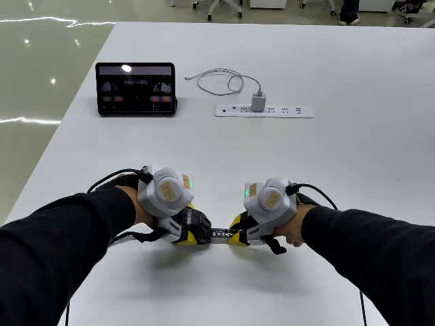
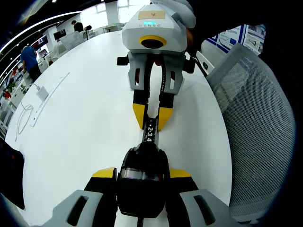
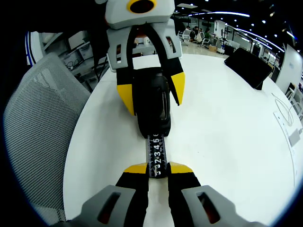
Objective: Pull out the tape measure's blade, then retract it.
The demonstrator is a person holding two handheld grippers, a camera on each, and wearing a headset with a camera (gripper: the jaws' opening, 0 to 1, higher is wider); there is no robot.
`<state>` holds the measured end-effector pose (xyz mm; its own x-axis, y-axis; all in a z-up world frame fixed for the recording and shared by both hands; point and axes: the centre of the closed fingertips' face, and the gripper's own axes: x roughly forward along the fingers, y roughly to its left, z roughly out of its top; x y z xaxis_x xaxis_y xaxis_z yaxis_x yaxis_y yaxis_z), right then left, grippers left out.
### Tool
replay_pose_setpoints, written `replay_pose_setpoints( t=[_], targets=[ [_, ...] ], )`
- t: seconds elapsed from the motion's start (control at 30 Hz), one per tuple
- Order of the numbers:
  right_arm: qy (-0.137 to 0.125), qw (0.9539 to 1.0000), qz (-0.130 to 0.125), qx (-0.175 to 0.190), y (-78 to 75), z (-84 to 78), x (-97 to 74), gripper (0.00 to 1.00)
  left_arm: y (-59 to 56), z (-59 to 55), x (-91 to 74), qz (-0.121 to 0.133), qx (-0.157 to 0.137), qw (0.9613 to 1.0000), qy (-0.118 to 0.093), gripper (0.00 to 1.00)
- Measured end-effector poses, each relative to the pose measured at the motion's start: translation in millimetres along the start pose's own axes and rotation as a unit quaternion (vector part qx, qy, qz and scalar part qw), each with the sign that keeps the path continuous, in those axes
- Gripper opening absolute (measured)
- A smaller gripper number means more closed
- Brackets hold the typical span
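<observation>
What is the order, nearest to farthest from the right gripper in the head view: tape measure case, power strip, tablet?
From the right gripper, whose jaws pinch the blade:
1. The tape measure case, just to its left, in the jaws of the left gripper.
2. The power strip, far up the table, slightly right.
3. The tablet, farthest, up and left.

Table: you are working at a wide white table (image 1: 340,170), matte and evenly lit.
Floor: to your left a glossy pale floor (image 1: 41,81) mirrors streaks of ceiling light.
Far side: a dark tablet (image 1: 135,88) stands propped. Right of it lies a white power strip (image 1: 265,111) with a looped cable (image 1: 216,70).
Seat: a grey mesh chair (image 2: 255,118) sits at your edge.
Beyond: you face an open office with chair bases (image 1: 224,7) and distant people (image 2: 29,61).
</observation>
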<state>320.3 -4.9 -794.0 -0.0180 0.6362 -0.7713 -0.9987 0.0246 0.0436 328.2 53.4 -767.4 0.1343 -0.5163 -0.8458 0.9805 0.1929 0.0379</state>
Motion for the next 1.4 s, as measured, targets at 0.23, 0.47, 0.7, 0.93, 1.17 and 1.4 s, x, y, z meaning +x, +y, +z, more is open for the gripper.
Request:
replay_pose_setpoints(
  t=[0.23,0.47,0.7,0.93,1.17,1.4],
  targets=[
    [0.002,1.0000,-0.004,0.001,-1.0,-8.0,-5.3,0.10,-1.6,0.2,0.1,0.001,0.001,1.0000,-0.001,0.35],
    [0.003,0.9999,-0.009,0.006,-3.5,-16.3,-13.3,0.10,-0.7,0.6,0.6,0.006,-0.006,1.0000,-0.002,0.35],
    [0.004,0.9999,-0.012,0.010,-3.4,-20.1,-16.1,0.10,-1.1,0.9,0.3,0.008,-0.010,0.9999,-0.005,0.35],
    [0.010,0.9998,-0.013,0.007,-4.9,-24.3,-19.1,0.10,-0.6,1.4,0.0,0.009,-0.016,0.9998,-0.010,0.35],
    [0.013,0.9997,-0.013,0.013,-5.1,-32.2,-26.2,0.10,-1.4,1.0,-0.4,0.005,-0.015,0.9998,-0.010,0.35],
    [0.017,0.9996,-0.014,0.019,-5.0,-40.9,-33.9,0.10,-1.6,1.6,0.4,0.005,-0.016,0.9998,-0.010,0.35]
  ],
)
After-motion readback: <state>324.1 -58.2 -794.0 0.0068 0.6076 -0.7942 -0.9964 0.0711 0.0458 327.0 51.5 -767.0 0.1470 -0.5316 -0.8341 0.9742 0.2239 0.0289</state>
